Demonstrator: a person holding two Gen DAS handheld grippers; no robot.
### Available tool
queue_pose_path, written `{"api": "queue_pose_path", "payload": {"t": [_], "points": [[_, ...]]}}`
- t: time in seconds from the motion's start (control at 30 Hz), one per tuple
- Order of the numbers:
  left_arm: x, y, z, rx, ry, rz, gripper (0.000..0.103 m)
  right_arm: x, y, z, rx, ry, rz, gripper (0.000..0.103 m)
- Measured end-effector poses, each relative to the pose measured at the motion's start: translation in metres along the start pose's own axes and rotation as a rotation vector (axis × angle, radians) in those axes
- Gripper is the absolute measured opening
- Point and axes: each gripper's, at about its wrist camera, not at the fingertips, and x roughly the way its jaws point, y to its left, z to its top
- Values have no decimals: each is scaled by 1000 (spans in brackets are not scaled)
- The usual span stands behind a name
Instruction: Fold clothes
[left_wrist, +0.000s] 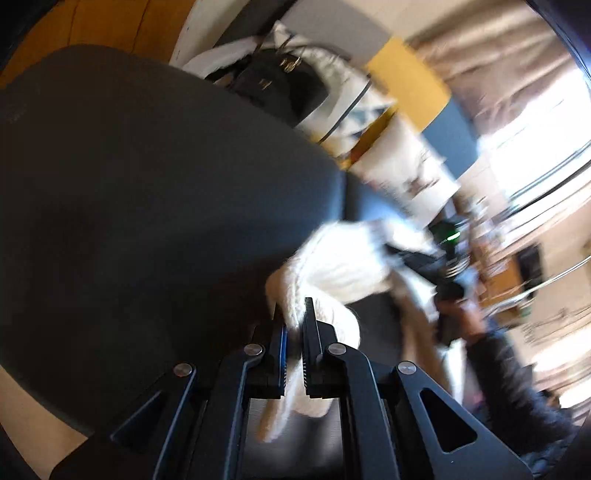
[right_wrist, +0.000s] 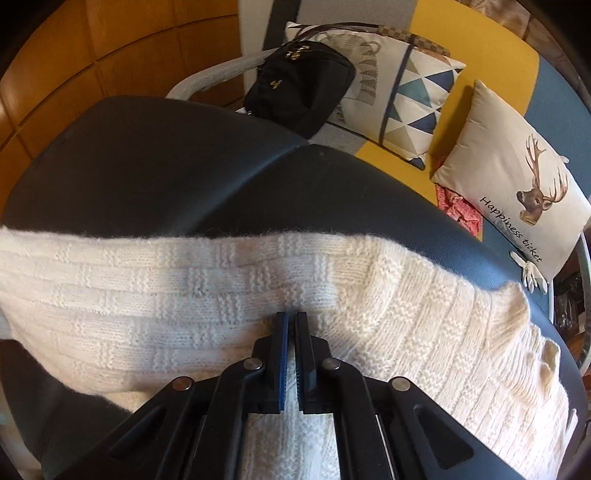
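Sweater (right_wrist: 184, 295) cream knit, on dark table (right_wrist: 147, 166); left claw (left_wrist: 293, 314), right claw (right_wrist: 291, 321) both clamp it.

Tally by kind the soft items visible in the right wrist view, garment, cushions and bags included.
Cream knitted sweater: 1
Printed cushions: 2, a triangle-patterned one and a deer-print one
Black zip bag: 1
Red patterned cloth: 1
Total: 5
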Motion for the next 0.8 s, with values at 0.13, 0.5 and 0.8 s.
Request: {"api": "queue_pose_path", "payload": {"t": [0.13, 0.5, 0.8], "points": [[14, 12, 20, 58, 116, 111, 5, 3, -3, 4, 1, -3, 0, 2], [60, 3, 60, 320, 307, 460, 5, 4, -6, 0, -16, -33, 8, 2], [83, 29, 57, 239, 310, 678, 14, 3, -8, -1, 2, -43, 24, 2]]}}
